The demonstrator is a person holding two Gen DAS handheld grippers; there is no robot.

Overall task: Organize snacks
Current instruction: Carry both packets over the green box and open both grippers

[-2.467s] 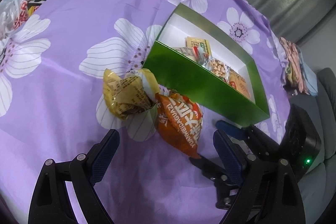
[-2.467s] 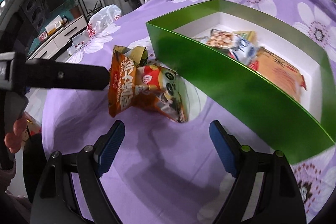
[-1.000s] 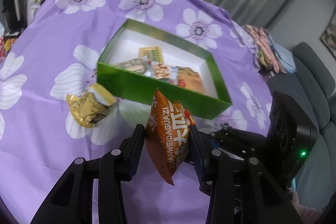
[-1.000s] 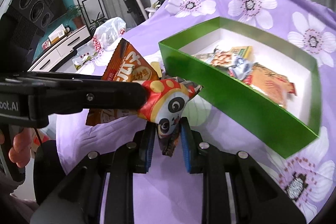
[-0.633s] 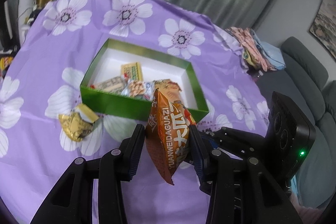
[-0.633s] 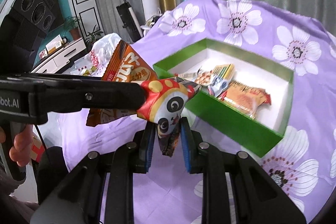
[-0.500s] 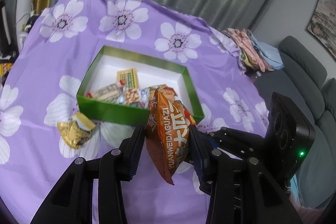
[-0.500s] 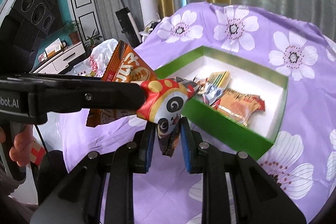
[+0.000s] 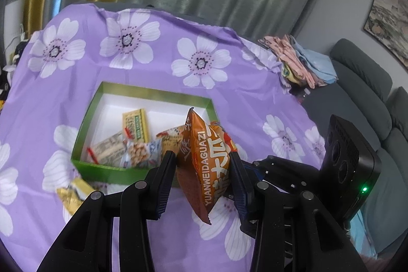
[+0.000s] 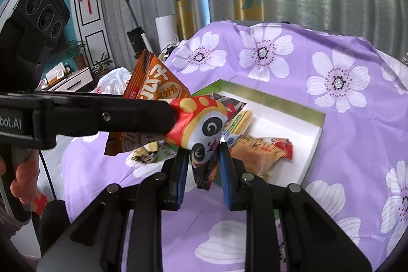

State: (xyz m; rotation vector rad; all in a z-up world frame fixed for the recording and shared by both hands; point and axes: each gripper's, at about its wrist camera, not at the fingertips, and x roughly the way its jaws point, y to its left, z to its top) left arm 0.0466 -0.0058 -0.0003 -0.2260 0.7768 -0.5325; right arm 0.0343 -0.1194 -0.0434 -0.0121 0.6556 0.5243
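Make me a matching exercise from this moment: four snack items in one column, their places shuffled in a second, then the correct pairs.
Things:
1. orange packet
2. panda packet
3. gold packet
4. peanut packet

Places:
A. lying inside the green box
B. gripped by the left gripper
C. on the purple cloth, outside the box
D. gripped by the right gripper

Pairs: 1-B, 2-D, 3-C, 4-A

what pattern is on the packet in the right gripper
A panda face on red with yellow spots: the panda packet, clearest in the right wrist view.
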